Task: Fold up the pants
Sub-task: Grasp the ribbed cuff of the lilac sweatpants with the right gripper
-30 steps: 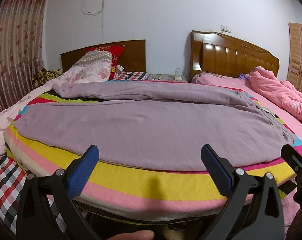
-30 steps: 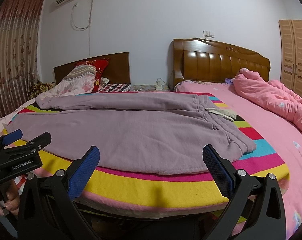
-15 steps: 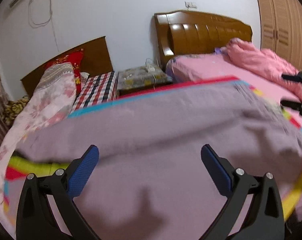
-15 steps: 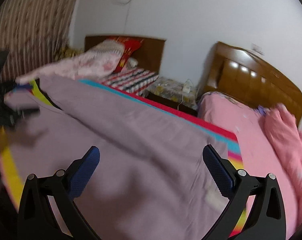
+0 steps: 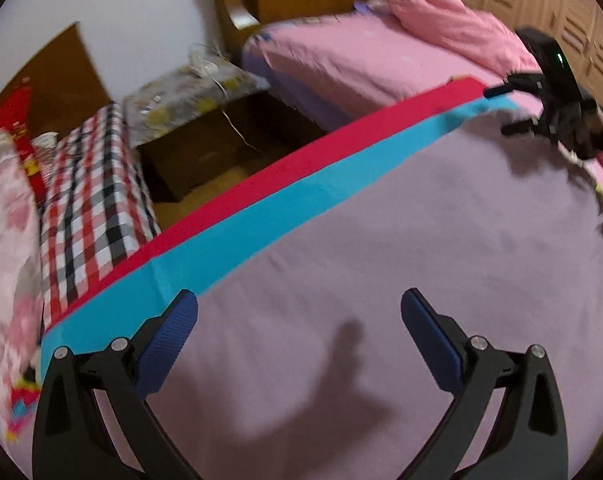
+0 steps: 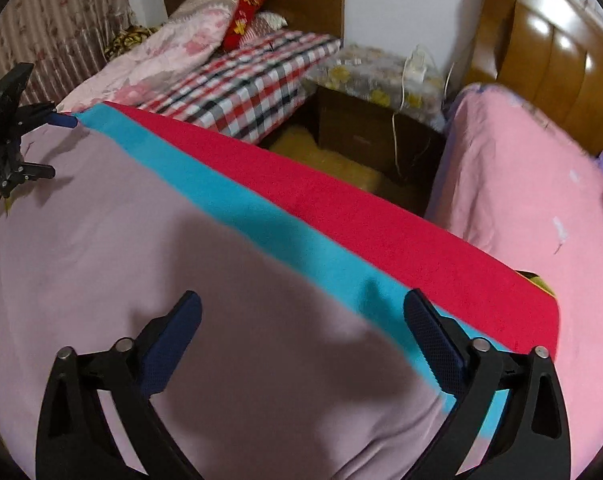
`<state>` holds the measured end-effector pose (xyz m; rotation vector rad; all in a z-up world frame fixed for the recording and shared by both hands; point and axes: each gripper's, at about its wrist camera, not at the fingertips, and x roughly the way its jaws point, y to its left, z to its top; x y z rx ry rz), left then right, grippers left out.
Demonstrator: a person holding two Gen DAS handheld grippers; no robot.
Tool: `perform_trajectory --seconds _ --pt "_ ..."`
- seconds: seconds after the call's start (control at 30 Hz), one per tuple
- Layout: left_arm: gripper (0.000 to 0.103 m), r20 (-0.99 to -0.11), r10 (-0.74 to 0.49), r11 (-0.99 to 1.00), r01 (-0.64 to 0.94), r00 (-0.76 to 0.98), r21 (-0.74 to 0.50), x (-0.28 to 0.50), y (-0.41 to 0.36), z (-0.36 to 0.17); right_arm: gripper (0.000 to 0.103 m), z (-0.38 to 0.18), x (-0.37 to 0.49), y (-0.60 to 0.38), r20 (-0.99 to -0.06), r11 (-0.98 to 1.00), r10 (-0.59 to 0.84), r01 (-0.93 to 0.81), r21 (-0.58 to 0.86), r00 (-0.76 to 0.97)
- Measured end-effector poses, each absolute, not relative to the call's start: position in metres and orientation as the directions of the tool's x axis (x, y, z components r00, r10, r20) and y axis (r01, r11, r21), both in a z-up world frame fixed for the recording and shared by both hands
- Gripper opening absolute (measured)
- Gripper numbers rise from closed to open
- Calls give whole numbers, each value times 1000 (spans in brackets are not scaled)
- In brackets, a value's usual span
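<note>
The mauve pants (image 5: 401,280) lie spread flat on a striped blanket, and they also fill the lower left of the right wrist view (image 6: 149,264). My left gripper (image 5: 299,332) is open and empty, just above the cloth near its far edge. My right gripper (image 6: 301,336) is open and empty over the pants' far edge, its right finger above the blue stripe. Each gripper shows in the other's view, the right gripper (image 5: 541,108) at the far right and the left gripper (image 6: 41,144) at the far left, both with jaws apart.
The striped blanket's blue band (image 5: 301,196) and red band (image 6: 361,208) run along the pants' far edge. Beyond lie a checked sheet (image 6: 245,92), a dark nightstand (image 6: 365,128), a pink bed (image 6: 521,184) and a pink quilt (image 5: 453,28).
Both grippers have moved forward from the near bed edge to hover low over the far edge of the pants, tilted downward. Both stay open.
</note>
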<state>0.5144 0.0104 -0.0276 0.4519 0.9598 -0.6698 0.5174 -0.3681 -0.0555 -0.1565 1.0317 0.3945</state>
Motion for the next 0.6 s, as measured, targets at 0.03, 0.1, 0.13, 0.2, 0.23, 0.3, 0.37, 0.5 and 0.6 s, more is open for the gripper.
perform_trajectory --seconds 0.03,0.1,0.13,0.2,0.23,0.3,0.37,0.5,0.6 --pt "101 -867 -328 700 713 376 45 525 7 -32 78 -63 524 -369 -874 910 265 -406 86 408" --pt "101 -869 -356 676 736 343 13 538 3 -35 66 -63 520 -368 -866 885 314 -449 120 388" --pt "101 -867 -374 660 752 329 0 542 2 -36 59 -61 516 -366 -864 871 335 -474 131 376" --pt "101 -871 -393 620 784 295 -14 548 -3 -37 20 -56 498 -361 -858 846 346 -522 110 380" --pt "101 -873 -394 604 797 288 -10 549 -5 -38 15 -47 484 -359 -843 846 300 -532 20 446" --pt "101 -878 -389 578 816 278 2 553 -9 -41 15 -26 458 -358 -791 844 294 -534 -49 536" --pt "101 -885 -388 571 821 257 -12 559 -10 -44 15 -6 430 -356 -739 848 293 -522 -91 606" --pt "84 -904 -385 587 804 183 -88 564 -4 -57 15 15 389 -344 -669 862 271 -483 -151 692" --pt "13 -886 -405 595 801 225 -68 548 1 -41 15 16 379 -333 -664 877 206 -436 -200 719"
